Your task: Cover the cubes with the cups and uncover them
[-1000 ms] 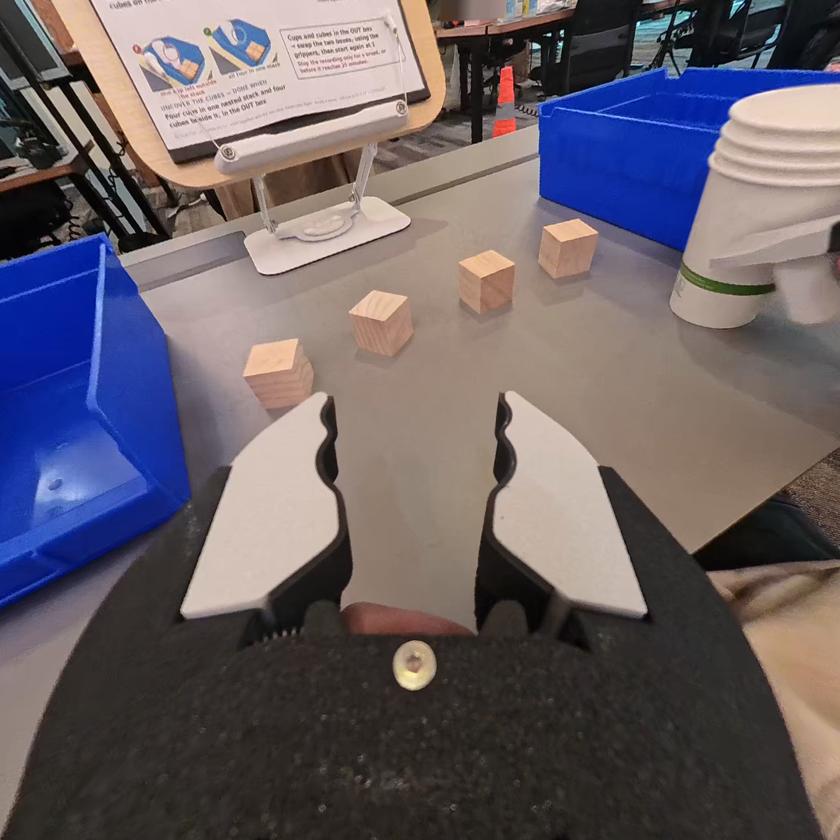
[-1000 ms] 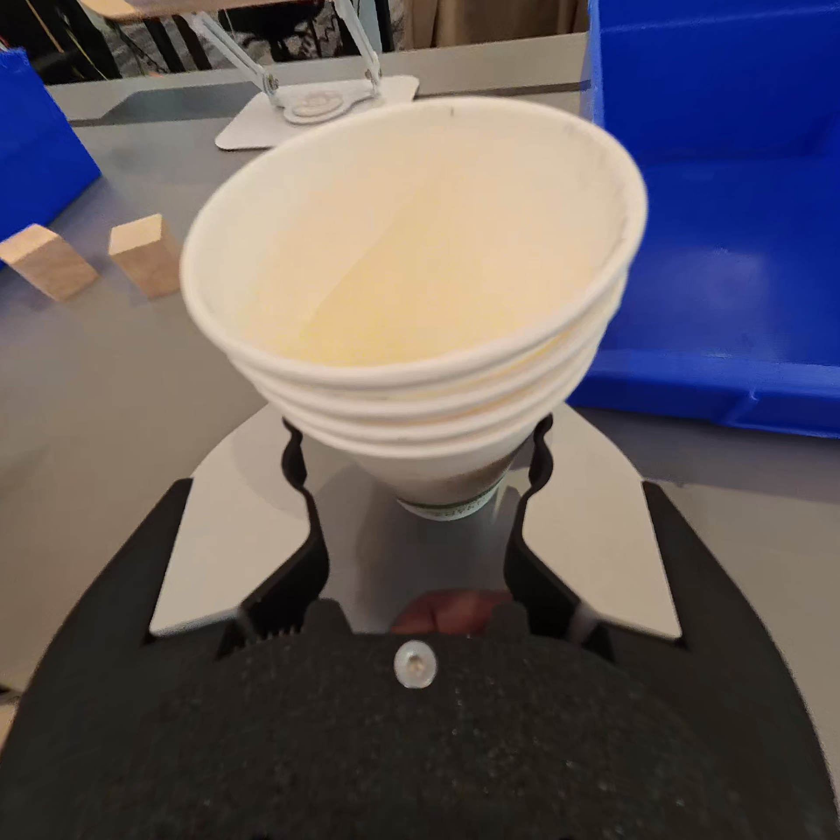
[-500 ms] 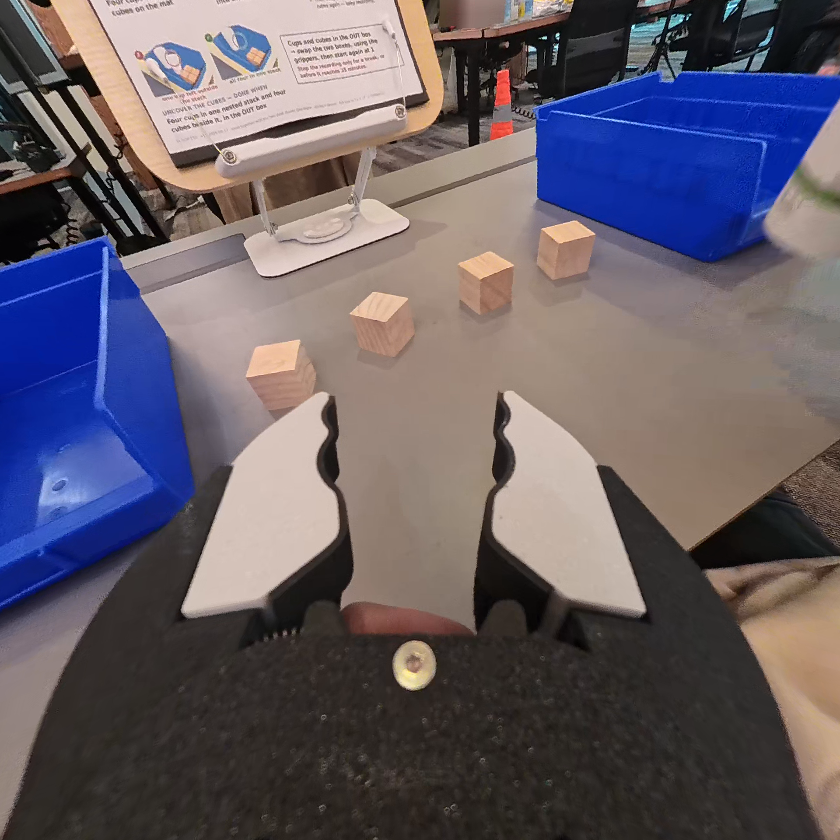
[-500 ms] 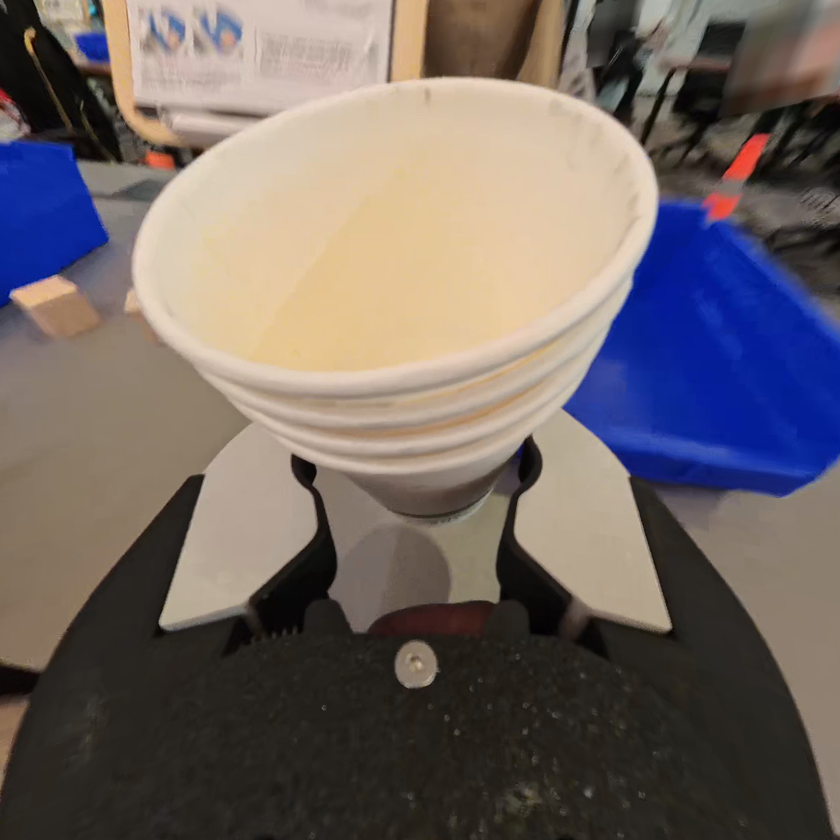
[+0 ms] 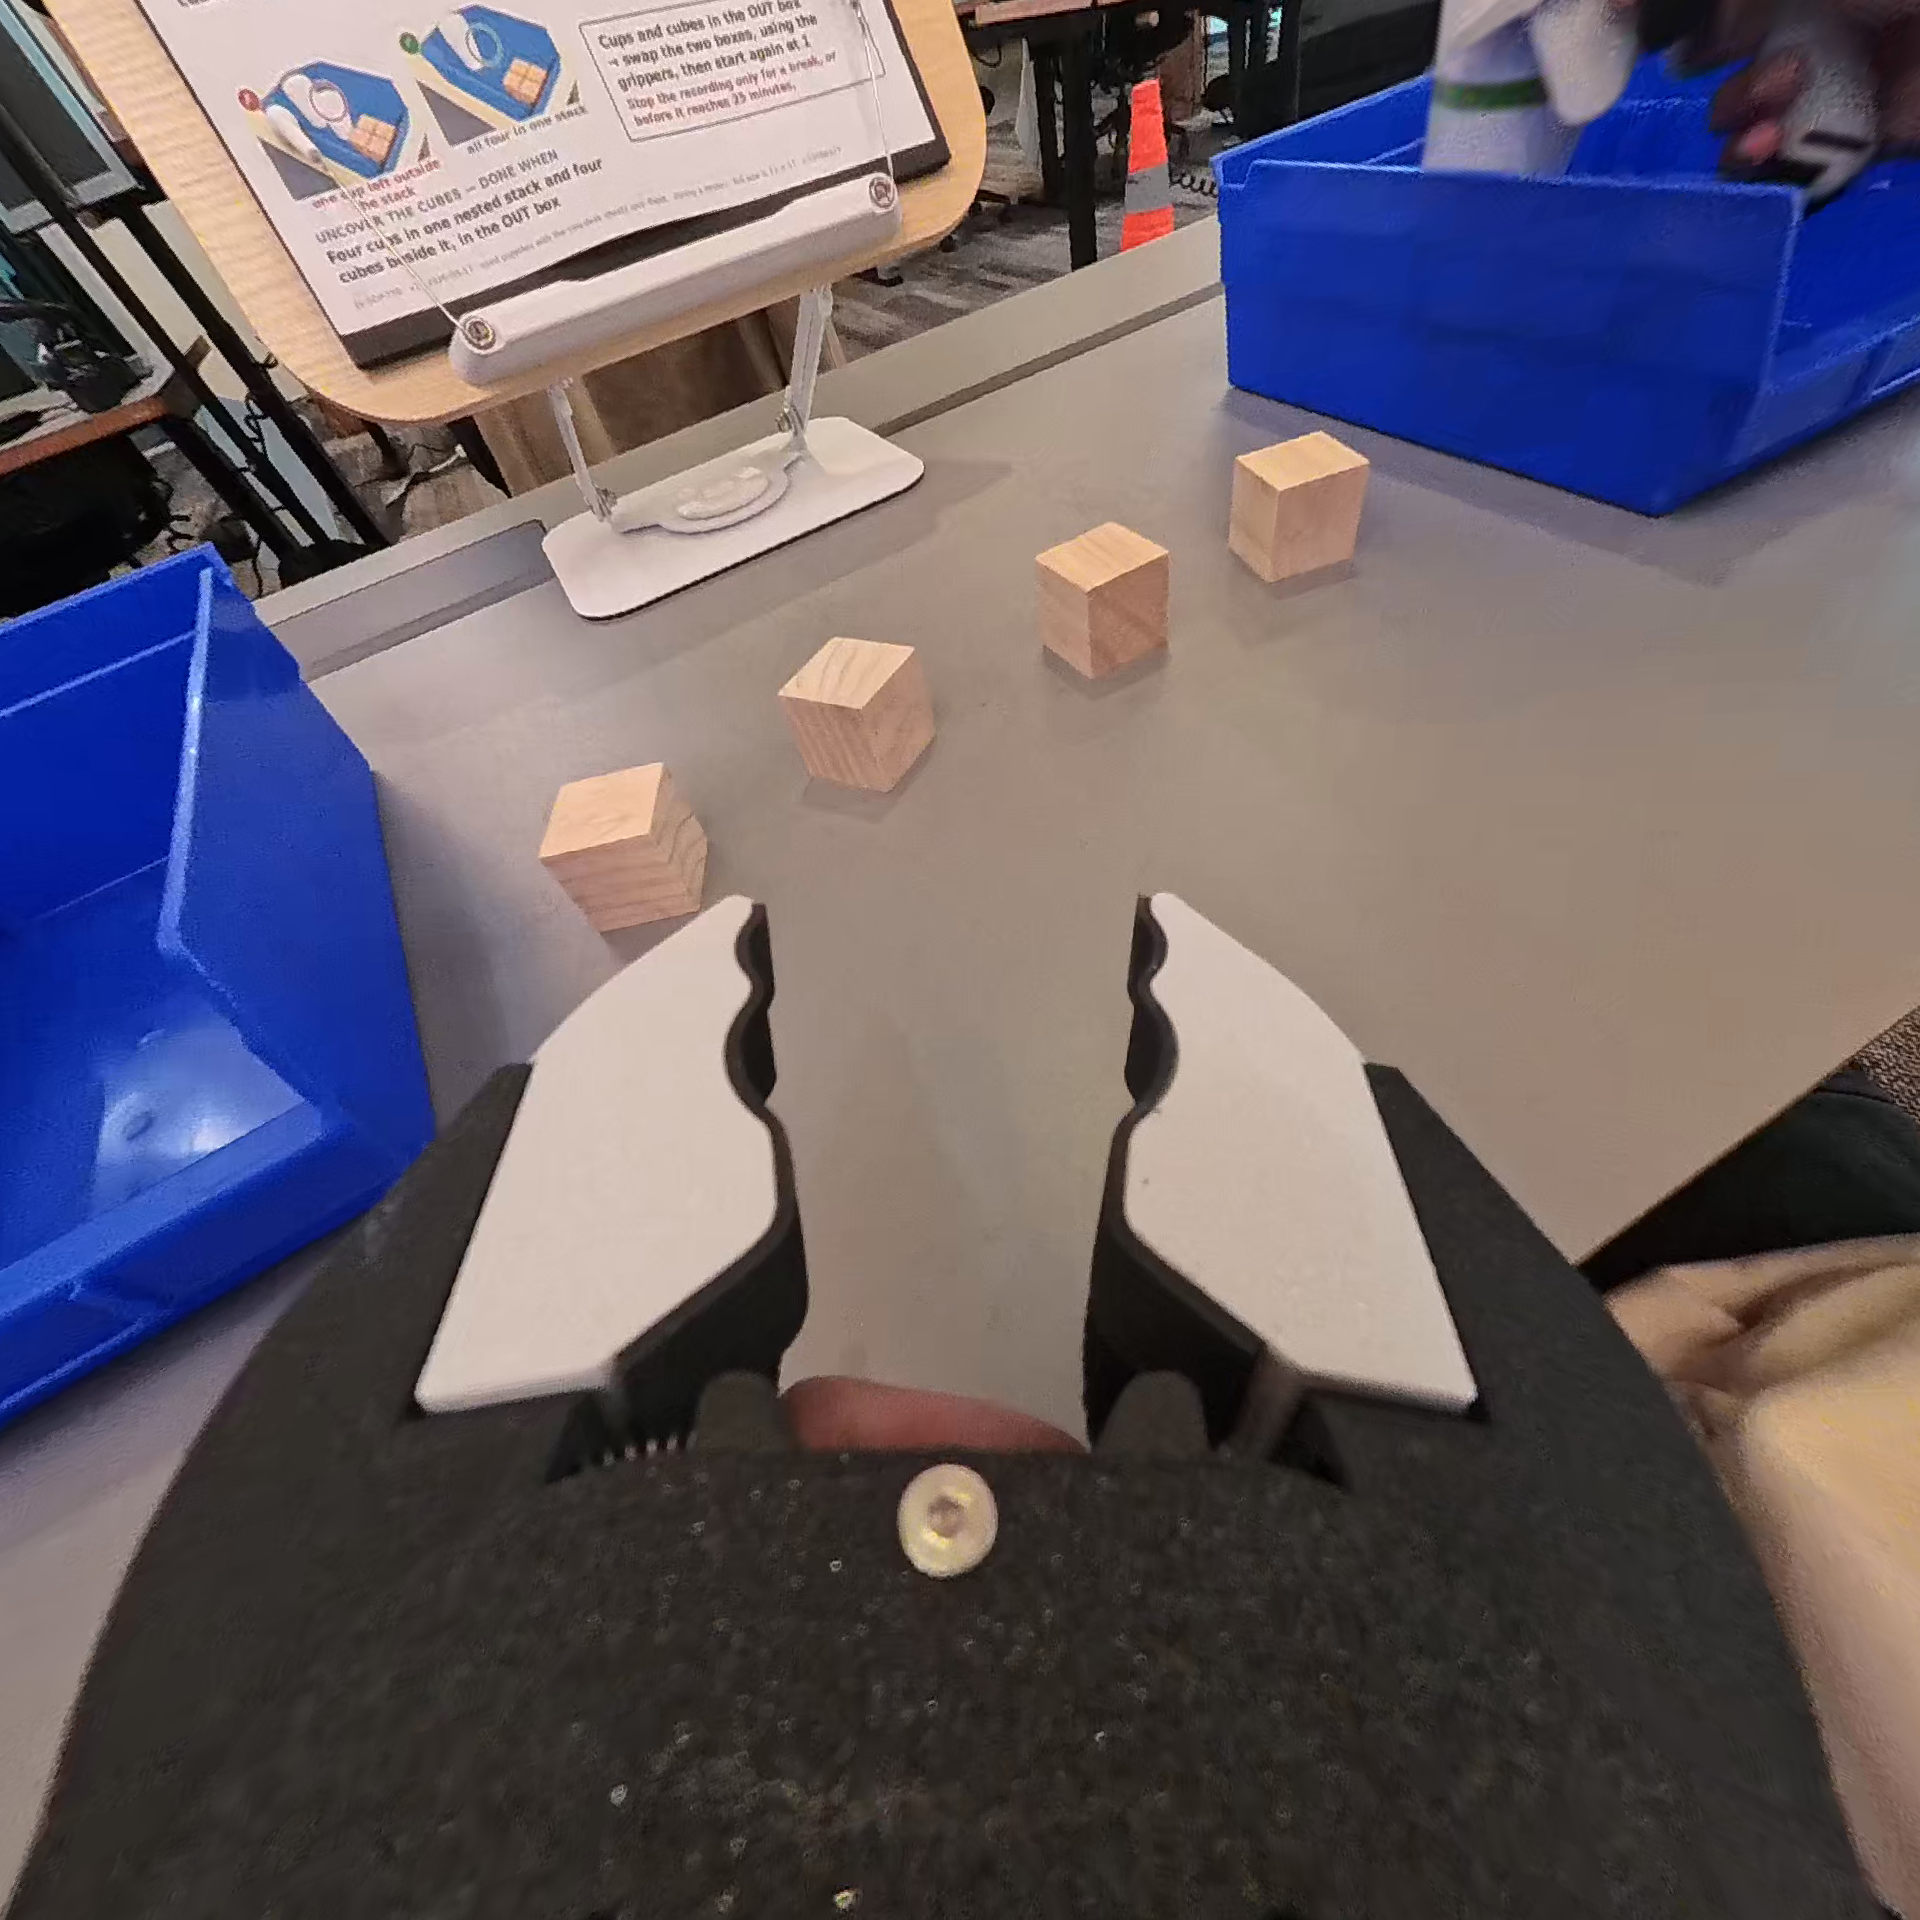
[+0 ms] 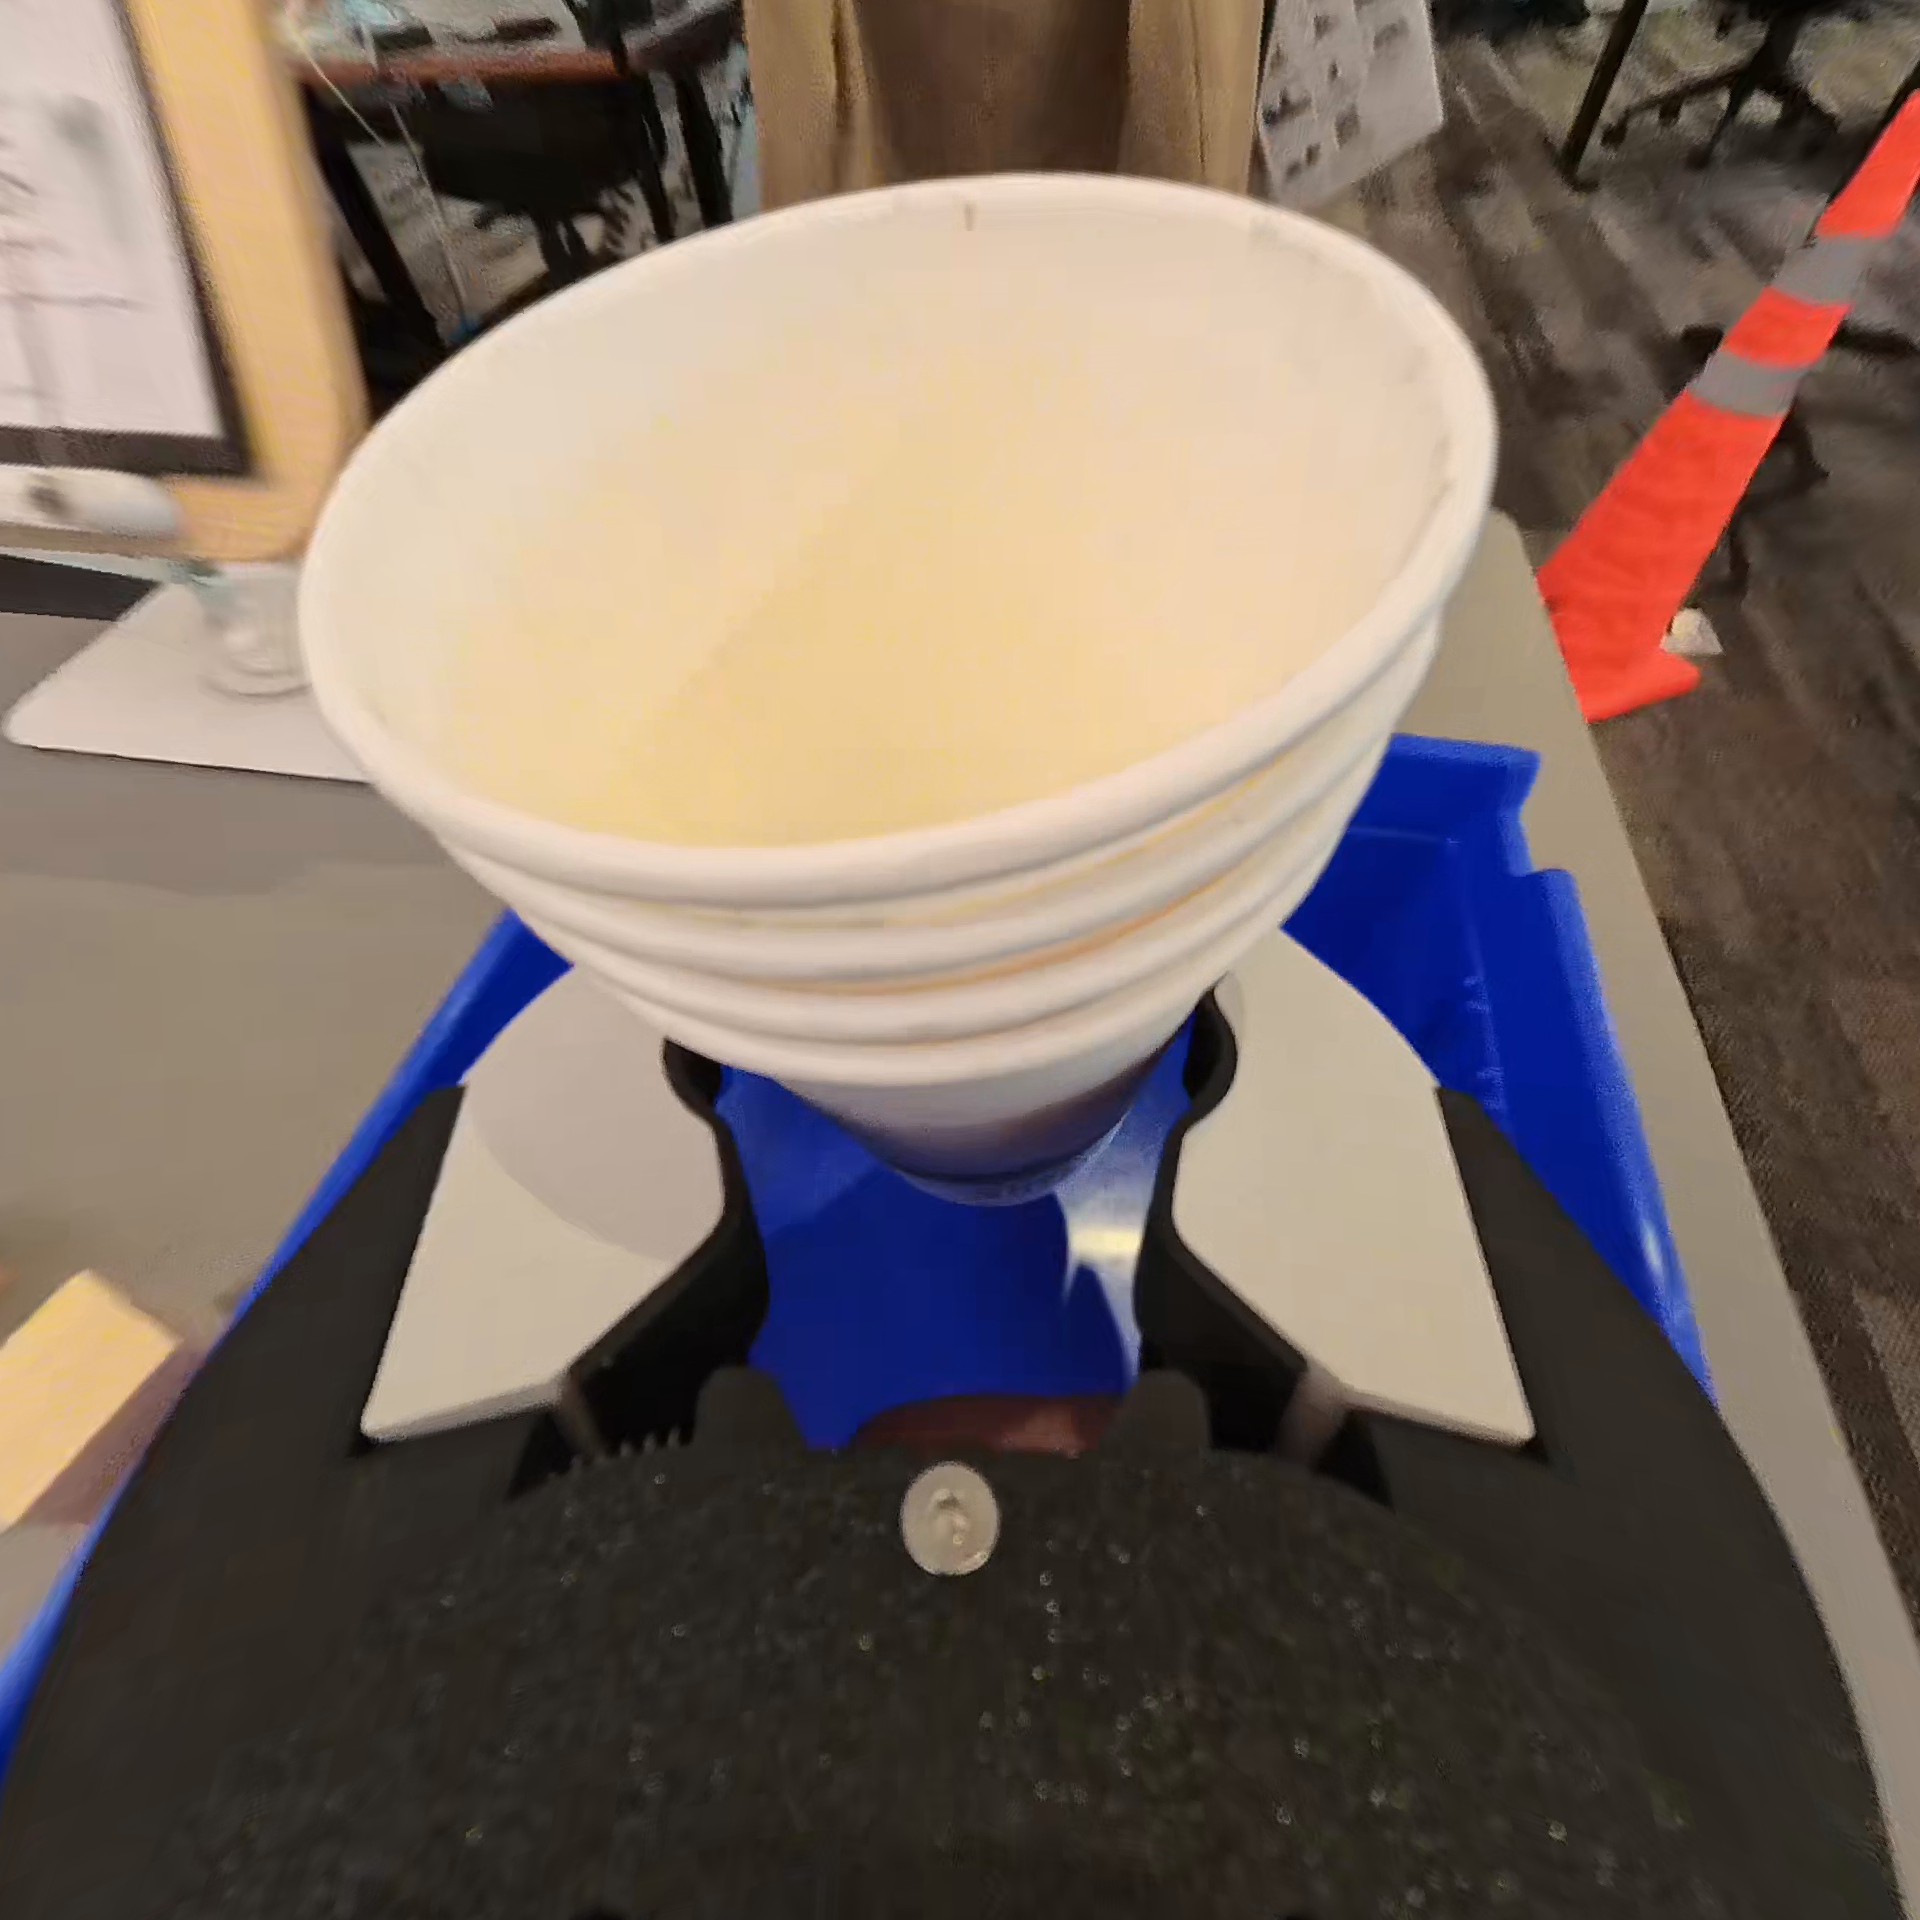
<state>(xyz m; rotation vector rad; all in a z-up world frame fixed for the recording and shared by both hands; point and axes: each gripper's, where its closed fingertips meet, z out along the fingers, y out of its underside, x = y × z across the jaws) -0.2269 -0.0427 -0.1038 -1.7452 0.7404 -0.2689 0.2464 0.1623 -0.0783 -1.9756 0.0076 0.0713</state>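
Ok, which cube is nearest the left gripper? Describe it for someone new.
Start at the blue bin on the table's left side. Four wooden cubes run diagonally away from it; yours is the end cube beside that bin, just beyond the left gripper.

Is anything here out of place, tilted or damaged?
Nothing stands out. Four wooden cubes sit flat and apart on the grey table. The right gripper holds the nested cups upright above the blue bin.

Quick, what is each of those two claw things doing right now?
Left gripper: open, holding nothing, above the grey table.
Right gripper: shut on the stack of paper cups, above the blue bin.
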